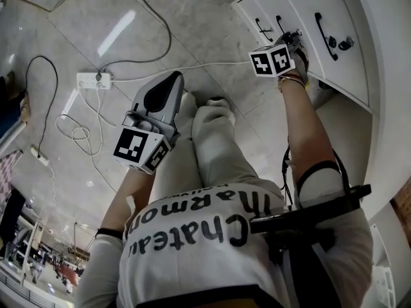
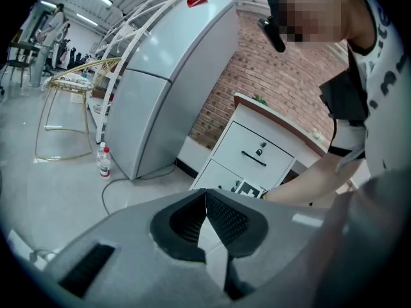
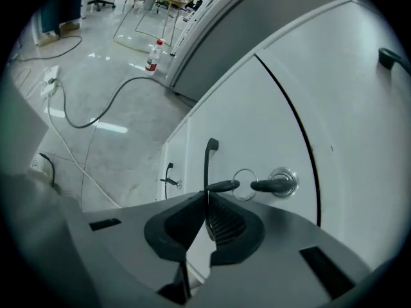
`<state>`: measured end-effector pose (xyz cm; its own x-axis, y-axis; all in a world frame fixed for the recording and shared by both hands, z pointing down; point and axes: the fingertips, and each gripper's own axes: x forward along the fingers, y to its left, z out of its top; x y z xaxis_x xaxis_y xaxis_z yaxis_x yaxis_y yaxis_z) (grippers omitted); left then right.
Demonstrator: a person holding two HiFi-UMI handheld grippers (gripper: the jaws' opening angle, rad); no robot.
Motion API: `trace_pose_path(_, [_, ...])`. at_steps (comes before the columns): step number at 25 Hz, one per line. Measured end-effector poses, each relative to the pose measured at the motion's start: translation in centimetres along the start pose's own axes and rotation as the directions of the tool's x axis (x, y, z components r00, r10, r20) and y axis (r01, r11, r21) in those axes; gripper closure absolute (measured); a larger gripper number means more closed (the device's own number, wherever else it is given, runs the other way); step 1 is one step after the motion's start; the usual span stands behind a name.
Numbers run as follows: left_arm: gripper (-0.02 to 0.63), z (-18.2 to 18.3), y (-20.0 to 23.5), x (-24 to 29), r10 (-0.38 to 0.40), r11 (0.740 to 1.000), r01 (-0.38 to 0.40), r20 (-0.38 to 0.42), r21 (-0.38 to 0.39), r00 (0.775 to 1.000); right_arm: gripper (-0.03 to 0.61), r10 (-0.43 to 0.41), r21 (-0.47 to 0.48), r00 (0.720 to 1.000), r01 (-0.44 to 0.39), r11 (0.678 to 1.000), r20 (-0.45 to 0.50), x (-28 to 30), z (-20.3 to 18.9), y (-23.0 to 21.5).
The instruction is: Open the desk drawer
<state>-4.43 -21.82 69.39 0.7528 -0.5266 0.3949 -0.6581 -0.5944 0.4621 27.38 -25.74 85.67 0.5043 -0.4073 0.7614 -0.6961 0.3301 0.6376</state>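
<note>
A white drawer unit [image 1: 302,5] stands at the upper right of the head view with three black handles. My right gripper [image 1: 297,37] reaches the middle drawer's handle [image 1: 280,24]. In the right gripper view that handle [image 3: 207,165] runs straight down to my right gripper [image 3: 207,194], whose tips stand together at the bar; I cannot tell whether they pinch it. A key [image 3: 276,185] sits in the lock beside it, with a ring and a second key hanging. My left gripper [image 1: 172,77] hangs over the floor by the person's knees, shut and empty [image 2: 205,194].
A power strip [image 1: 94,80] and loose cables lie on the tiled floor at the left. A grey refrigerator [image 2: 173,76] stands left of the unit, with bottles [image 2: 103,162] at its foot. The top drawer carries a long handle [image 1: 324,36] and its own key [image 1: 345,43].
</note>
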Motion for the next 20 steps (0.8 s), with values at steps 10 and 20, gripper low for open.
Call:
trace_pose_path(10, [0.598, -0.1, -0.1, -1.3, 0.008, 0.998, -0.008, 0.001, -0.062, 1.0, 0.555, 0.054, 0.017, 0.998, -0.054, 0.998, 0.038, -1.0, 0.1, 0.0])
trace_pose_path(20, [0.598, -0.9, 0.1, -1.6, 0.038, 0.996, -0.037, 0.006, -0.078, 0.999, 0.555, 0.084, 0.094, 0.995, -0.089, 0.992, 0.054, -3.4, 0.2, 3.2])
